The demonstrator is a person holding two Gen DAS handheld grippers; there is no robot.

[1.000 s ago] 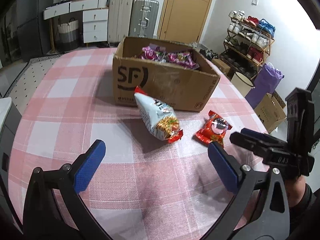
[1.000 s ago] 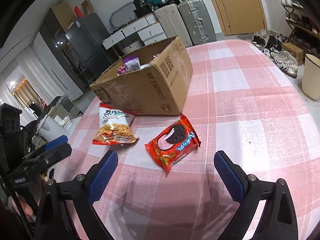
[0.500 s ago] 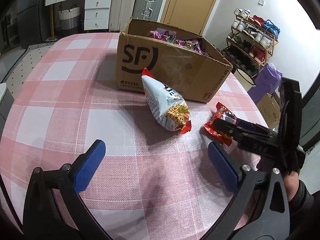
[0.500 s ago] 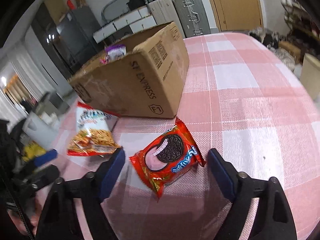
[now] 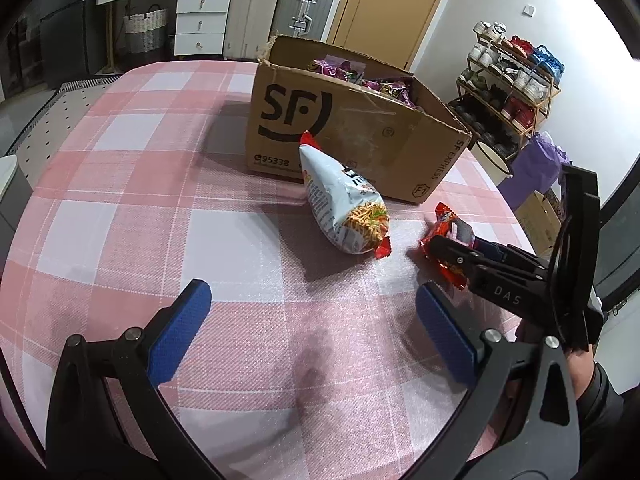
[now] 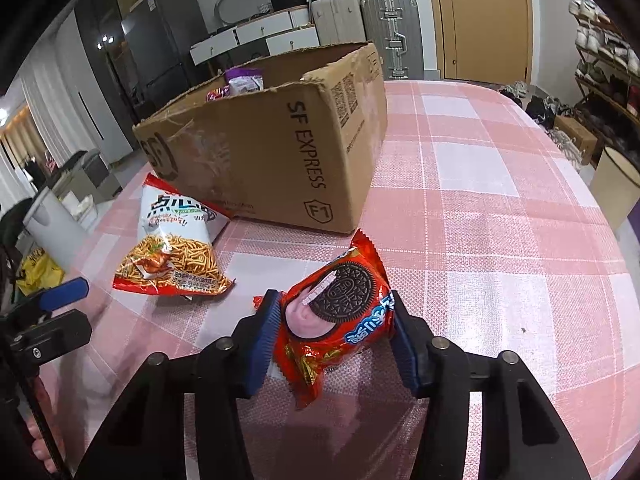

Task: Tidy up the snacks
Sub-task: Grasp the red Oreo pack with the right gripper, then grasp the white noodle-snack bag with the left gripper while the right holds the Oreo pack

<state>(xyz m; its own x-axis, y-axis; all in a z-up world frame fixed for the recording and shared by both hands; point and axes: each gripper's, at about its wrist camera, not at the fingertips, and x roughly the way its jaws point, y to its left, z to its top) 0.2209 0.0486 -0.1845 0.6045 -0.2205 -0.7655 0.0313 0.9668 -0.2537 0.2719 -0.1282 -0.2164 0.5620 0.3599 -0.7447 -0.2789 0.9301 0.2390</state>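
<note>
Right gripper (image 6: 334,338): jaws have just been closing; both blue pads now press the sides of the cookie pack (image 6: 340,320) — the pack bulges between them; grip sits at the near half, the far end pointing at the box (image 6: 272,160).
Left gripper (image 5: 308,328): jaws wide apart, nothing between them; it hangs over bare cloth, short of the noodle bag (image 5: 346,208).
Cookie pack: on the table (image 6: 500,200), just in front of the box's near corner; seen from the left view it lies right of the noodle bag, apart from it.
Noodle bag: lies on the cloth, its red top end against the box wall.
Box: open top, purple packets already inside; judged to be where the snacks go.
Step in hand: securing the pack before the lift, as I read it.
Doing it well: hold the squeeze firm but not crushing — the cookies inside would crack; lift straight up first so the crimped near end clears the cloth; carry over the near wall with room to spare; open only once above the packets.
Risk: the foil is slick; a pinch on air-filled wrap may slip, so check the pack stays level as it rises.
Left side: keep it off the right gripper's path; the noodle bag looks its likely next pick.
</note>
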